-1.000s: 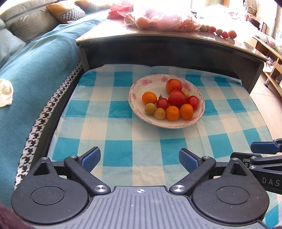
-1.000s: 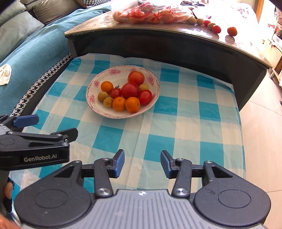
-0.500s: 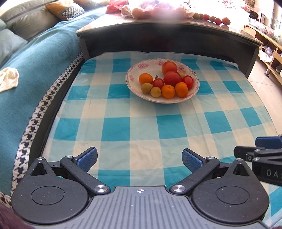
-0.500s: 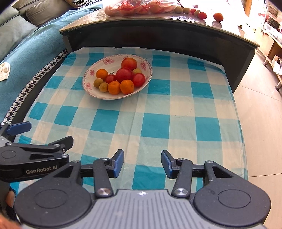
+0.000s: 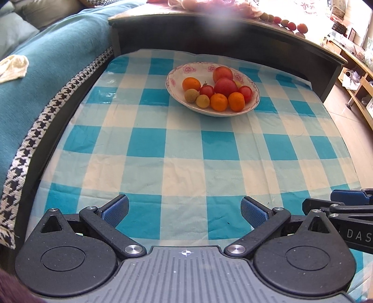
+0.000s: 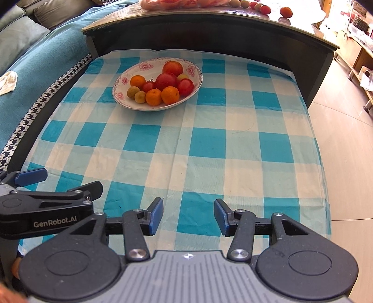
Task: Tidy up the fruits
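Left gripper and right gripper: jaws apart, nothing between them, over the near checked blue-and-white cloth. Far off, a white floral-rimmed bowl holds the round red, orange and tan fruits.

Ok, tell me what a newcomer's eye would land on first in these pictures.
First, the flowered bowl heaped with red, orange and small tan fruit, sitting at the far side of the blue-and-white checked cloth. Next, the two grippers low in front: the left gripper wide open, the right gripper open more narrowly, both empty. Beyond, a row of loose fruit lines the raised dark shelf.
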The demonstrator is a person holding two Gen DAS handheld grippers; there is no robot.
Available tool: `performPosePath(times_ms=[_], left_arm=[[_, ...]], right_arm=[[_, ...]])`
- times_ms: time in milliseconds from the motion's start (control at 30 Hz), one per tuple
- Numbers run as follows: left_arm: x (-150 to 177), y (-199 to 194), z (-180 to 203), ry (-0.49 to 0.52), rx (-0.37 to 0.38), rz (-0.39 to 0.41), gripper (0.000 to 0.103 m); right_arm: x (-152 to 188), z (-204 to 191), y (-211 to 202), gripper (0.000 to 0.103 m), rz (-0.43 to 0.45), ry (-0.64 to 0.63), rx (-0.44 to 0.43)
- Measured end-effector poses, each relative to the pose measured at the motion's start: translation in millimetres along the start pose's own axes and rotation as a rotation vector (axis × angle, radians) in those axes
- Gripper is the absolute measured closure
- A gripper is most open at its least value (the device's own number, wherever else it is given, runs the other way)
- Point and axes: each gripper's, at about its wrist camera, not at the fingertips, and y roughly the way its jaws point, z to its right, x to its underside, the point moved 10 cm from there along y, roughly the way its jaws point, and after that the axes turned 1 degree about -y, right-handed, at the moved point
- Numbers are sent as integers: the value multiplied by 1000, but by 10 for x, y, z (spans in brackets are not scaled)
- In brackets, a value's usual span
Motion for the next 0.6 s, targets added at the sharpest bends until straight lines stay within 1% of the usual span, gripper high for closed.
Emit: performPosePath(times_ms=[100,300,600], left_arm=[[39,-11,13,8,2,5,0],[110,-2,52,54,-21,1,0],[201,-25,84,56,0,-24,0]], right_arm=[[38,0,-10,54,-1,4,-2],[89,-10,-14,53,-9,8,-5],[202,-20,-16,53,-27,15,-3]])
